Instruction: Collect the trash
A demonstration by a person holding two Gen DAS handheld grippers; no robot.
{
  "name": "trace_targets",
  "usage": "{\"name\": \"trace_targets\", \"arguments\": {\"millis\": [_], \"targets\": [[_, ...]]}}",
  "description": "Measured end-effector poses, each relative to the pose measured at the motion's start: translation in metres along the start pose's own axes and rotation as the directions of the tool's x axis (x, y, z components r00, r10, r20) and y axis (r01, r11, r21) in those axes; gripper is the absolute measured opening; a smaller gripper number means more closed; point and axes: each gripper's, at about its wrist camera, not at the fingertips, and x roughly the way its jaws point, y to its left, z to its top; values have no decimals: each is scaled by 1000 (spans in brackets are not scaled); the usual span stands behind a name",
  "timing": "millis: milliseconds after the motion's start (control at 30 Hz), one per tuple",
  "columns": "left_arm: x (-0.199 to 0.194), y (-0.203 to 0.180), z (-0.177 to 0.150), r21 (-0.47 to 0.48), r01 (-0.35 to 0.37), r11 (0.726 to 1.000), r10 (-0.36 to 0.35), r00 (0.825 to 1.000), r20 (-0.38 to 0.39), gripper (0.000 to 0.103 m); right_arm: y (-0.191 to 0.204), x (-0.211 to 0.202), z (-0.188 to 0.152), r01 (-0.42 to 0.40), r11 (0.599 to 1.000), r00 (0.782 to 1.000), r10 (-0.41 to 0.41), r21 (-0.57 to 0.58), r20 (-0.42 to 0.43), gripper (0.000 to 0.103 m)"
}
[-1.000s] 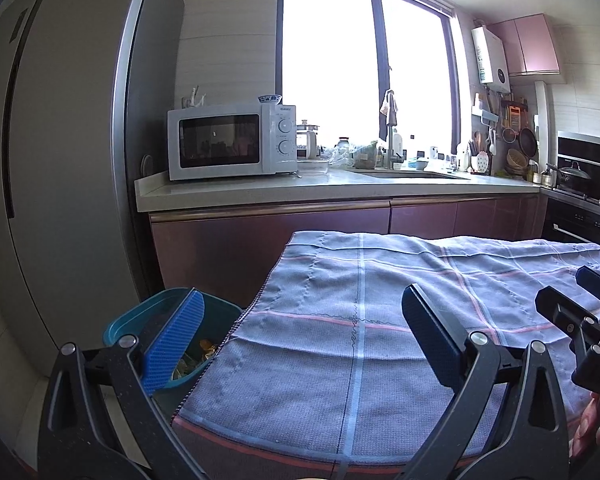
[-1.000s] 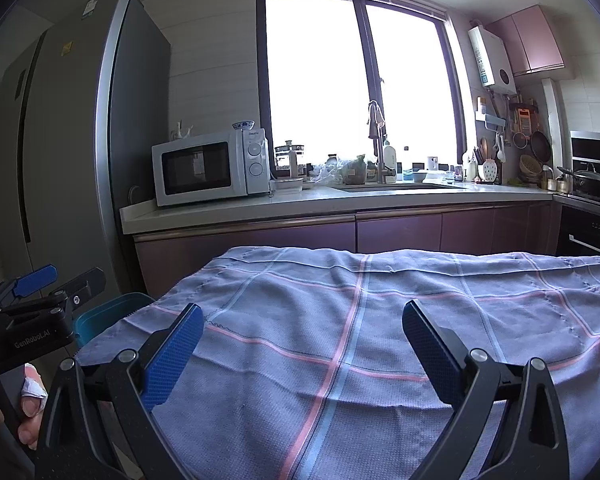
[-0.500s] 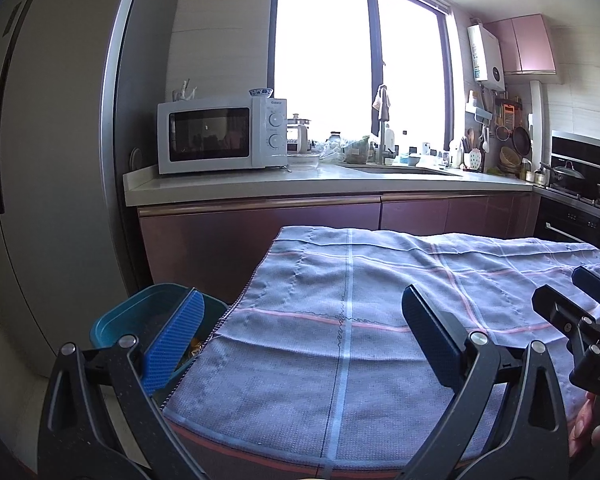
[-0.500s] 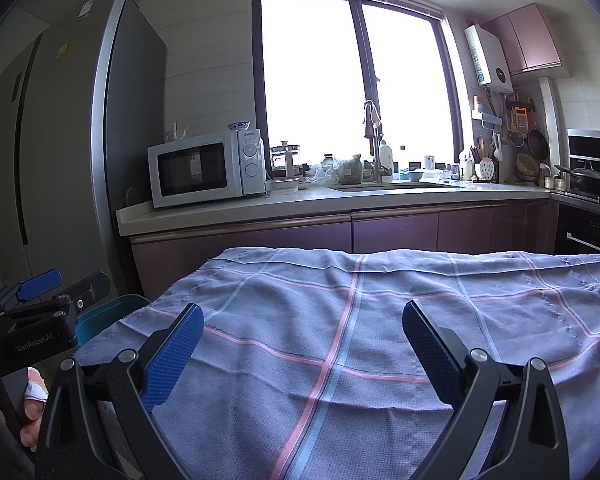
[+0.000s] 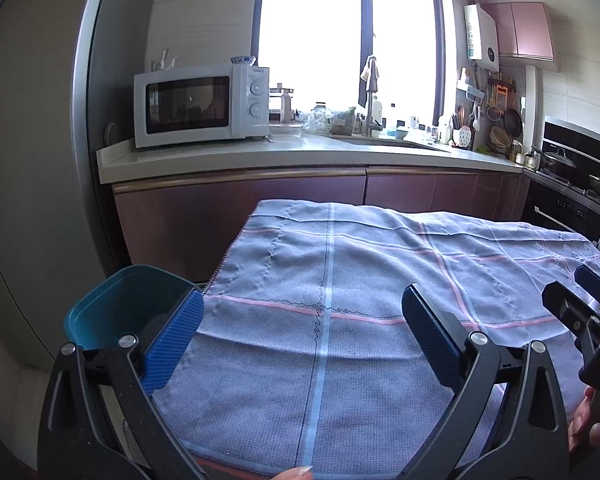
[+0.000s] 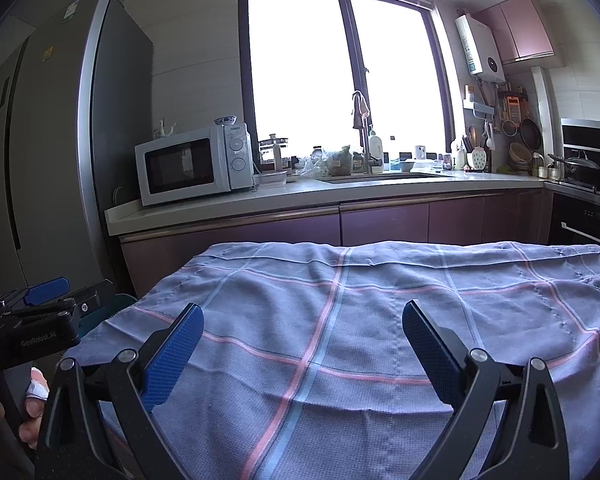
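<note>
Ahead, both grippers' fingers spread apart over checked cloth (image 5: pixel 340 280), teal bin (image 5: pixel 128 304) beside its left edge.

Bright window (image 6: pixel 340 76) behind counter (image 6: pixel 300 196) w/ microwave (image 6: pixel 192 164); fridge (image 6: pixel 60 152) left.

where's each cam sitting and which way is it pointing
Left wrist: rides the left gripper, faces across the checked cloth toward the microwave; teal bin at left, right gripper at right edge.
Right wrist: rides the right gripper, same heading; left gripper at left edge.
Shared: cloth, microwave, window.
</note>
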Motion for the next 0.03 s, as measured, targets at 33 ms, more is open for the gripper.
{"name": "trace_targets", "arguments": {"millis": [33], "targets": [[9, -1, 2, 0, 0, 1000, 0, 1000, -24, 97, -6, 3, 1, 7, 1000, 1000, -7, 5, -13, 96]]}}
